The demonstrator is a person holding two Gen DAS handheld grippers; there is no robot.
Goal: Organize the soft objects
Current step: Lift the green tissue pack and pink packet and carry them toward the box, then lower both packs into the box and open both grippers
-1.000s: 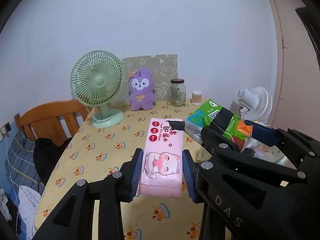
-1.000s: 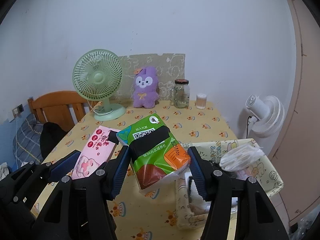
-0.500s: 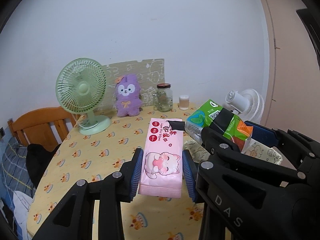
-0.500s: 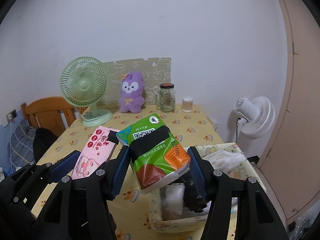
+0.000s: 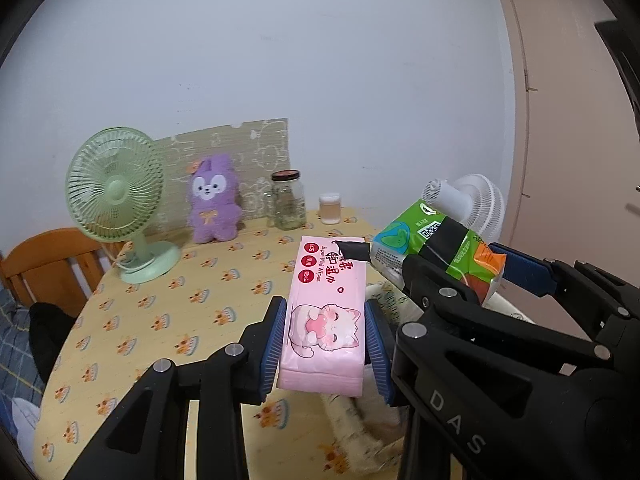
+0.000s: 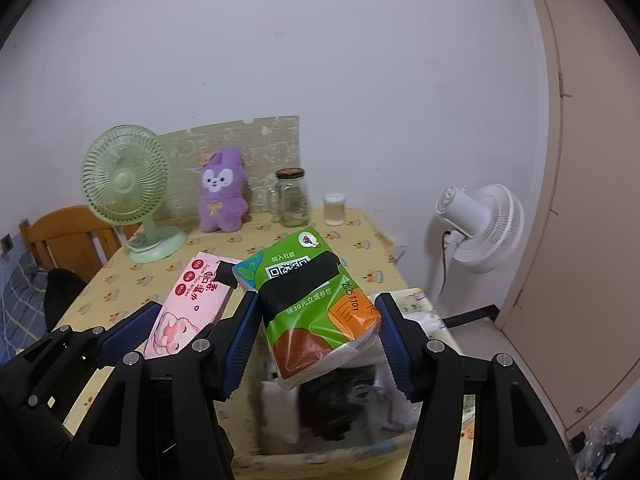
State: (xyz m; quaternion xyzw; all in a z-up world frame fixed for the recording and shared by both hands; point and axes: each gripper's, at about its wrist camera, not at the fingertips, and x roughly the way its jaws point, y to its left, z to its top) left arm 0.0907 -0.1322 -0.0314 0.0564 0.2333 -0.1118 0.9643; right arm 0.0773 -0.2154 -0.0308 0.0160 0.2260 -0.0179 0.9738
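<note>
left gripper (image 5: 326, 344): clamped on pink wipes pack (image 5: 326, 308), held above the table (image 5: 160, 312). right gripper (image 6: 318, 340): clamped on green tissue pack (image 6: 312, 308), held over the open fabric bin (image 6: 340, 412). risk: both packs are soft and gripped near one end, so either may sag, slip or snag the bin rim.

Ahead of the claws we see a plain white wall (image 6: 320, 60), a wooden chair (image 5: 48, 260) left, a beige door (image 6: 592, 200) right
</note>
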